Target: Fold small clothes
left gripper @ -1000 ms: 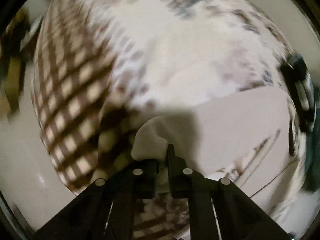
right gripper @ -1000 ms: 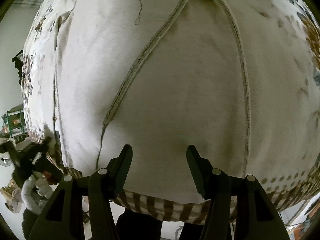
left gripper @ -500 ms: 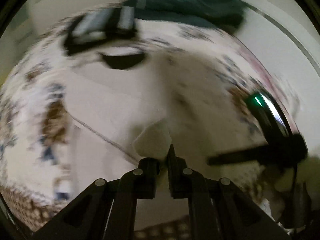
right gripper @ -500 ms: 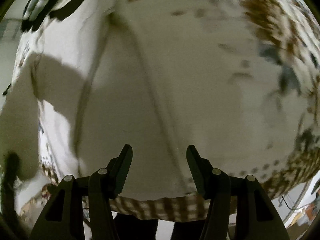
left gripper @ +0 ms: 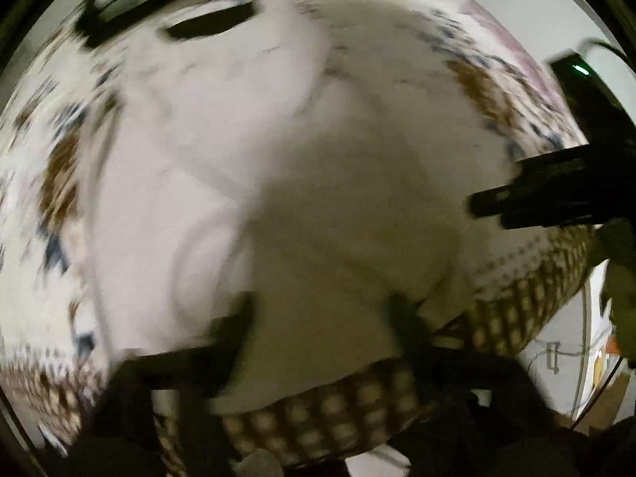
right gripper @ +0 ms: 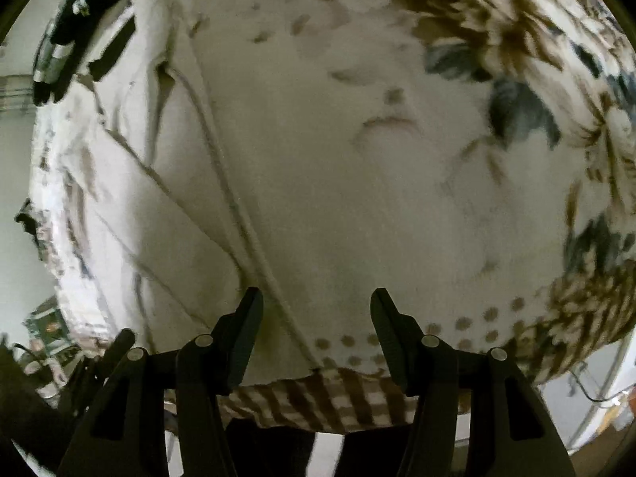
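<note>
A big patterned cloth (right gripper: 497, 91) with brown and blue leaf shapes covers the surface in front of you; what lies under it is hidden. Its checked brown edge (right gripper: 330, 401) hangs down just below your right gripper.

On top of it lies the small cream garment (right gripper: 167, 206), spread flat with its seams showing. In your right view it sits to the left and runs down to your left finger. In your left view the garment (left gripper: 222, 151) fills the middle, but that picture is very blurry.

Your left view alone shows your right gripper (left gripper: 528, 198) as a dark shape at the right edge, over the cloth. Your right view alone shows a dark striped item (right gripper: 67, 35) at the top left corner, past the garment.

Your right gripper (right gripper: 316, 310) has its jaws wide apart and holds nothing; the tips sit over the patterned cloth and the garment's edge. Your left gripper (left gripper: 318, 318) is blurred, but its jaws look spread apart over the cream fabric.

A pale wall (left gripper: 564, 12) and some cables show at the right.
</note>
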`<action>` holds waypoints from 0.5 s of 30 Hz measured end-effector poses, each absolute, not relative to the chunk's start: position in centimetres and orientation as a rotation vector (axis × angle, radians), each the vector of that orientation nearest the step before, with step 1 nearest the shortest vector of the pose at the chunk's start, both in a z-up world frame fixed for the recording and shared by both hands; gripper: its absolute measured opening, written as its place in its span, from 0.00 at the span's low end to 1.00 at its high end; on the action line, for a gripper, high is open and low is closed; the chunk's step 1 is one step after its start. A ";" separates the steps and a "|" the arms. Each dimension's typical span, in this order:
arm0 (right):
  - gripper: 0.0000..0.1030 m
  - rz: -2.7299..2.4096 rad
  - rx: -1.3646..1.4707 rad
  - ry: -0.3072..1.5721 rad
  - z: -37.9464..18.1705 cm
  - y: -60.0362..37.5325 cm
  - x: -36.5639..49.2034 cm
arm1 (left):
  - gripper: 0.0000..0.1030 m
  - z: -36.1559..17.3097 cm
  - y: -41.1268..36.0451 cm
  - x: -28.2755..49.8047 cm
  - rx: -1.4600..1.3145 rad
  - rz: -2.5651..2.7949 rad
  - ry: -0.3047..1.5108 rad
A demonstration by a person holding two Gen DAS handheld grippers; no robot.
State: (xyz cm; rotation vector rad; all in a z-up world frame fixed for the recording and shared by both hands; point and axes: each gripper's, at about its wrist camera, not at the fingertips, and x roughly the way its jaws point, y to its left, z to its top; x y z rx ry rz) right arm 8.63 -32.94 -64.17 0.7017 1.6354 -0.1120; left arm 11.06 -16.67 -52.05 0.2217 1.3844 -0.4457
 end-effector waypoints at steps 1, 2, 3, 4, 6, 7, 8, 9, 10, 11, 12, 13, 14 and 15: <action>0.57 -0.093 0.719 1.627 -63.9 -33.3 8.9 | 0.75 -52.1 -15.4 11.4 0.203 -0.416 1.393; 0.57 -0.064 0.740 1.618 -63.8 -33.0 9.1 | 0.75 -52.4 -13.3 11.7 0.174 -0.360 1.411; 0.57 -0.039 0.756 1.610 -63.9 -32.5 9.4 | 0.75 -52.9 -11.4 12.0 0.152 -0.317 1.429; 0.57 -0.019 0.765 1.606 -64.1 -31.7 9.6 | 0.75 -53.5 -9.5 12.2 0.124 -0.264 1.451; 0.57 0.004 0.744 1.634 -65.1 -30.4 9.9 | 0.75 -54.7 -5.9 12.7 0.064 -0.150 1.493; 0.57 -0.002 0.711 1.658 -65.8 -29.6 10.0 | 0.75 -55.3 -3.9 12.9 0.015 -0.091 1.507; 0.57 -0.028 0.635 1.720 -67.0 -28.8 9.8 | 0.75 -55.7 -2.4 12.9 -0.031 -0.050 1.515; 0.57 -0.050 0.559 1.798 -68.2 -28.1 9.3 | 0.75 -56.2 -0.7 12.9 -0.080 -0.004 1.525; 0.57 -0.054 0.540 1.829 -68.7 -27.8 9.1 | 0.75 -56.8 1.1 12.9 -0.128 0.046 1.541; 0.57 -0.050 0.550 1.831 -68.6 -27.7 8.7 | 0.75 -57.1 2.3 12.7 -0.163 0.072 1.549; 0.57 -0.040 0.566 1.814 -67.9 -27.9 8.4 | 0.75 -57.3 3.2 12.6 -0.185 0.088 1.550; 0.57 -0.032 0.578 1.803 -67.4 -28.1 8.3 | 0.75 -57.5 3.9 12.3 -0.202 0.096 1.550; 0.57 -0.031 0.599 1.785 -66.8 -28.6 8.0 | 0.75 -57.7 4.4 12.0 -0.213 0.090 1.553; 0.57 -0.045 0.624 1.768 -66.2 -29.3 7.7 | 0.75 -58.1 4.6 11.8 -0.220 0.077 1.563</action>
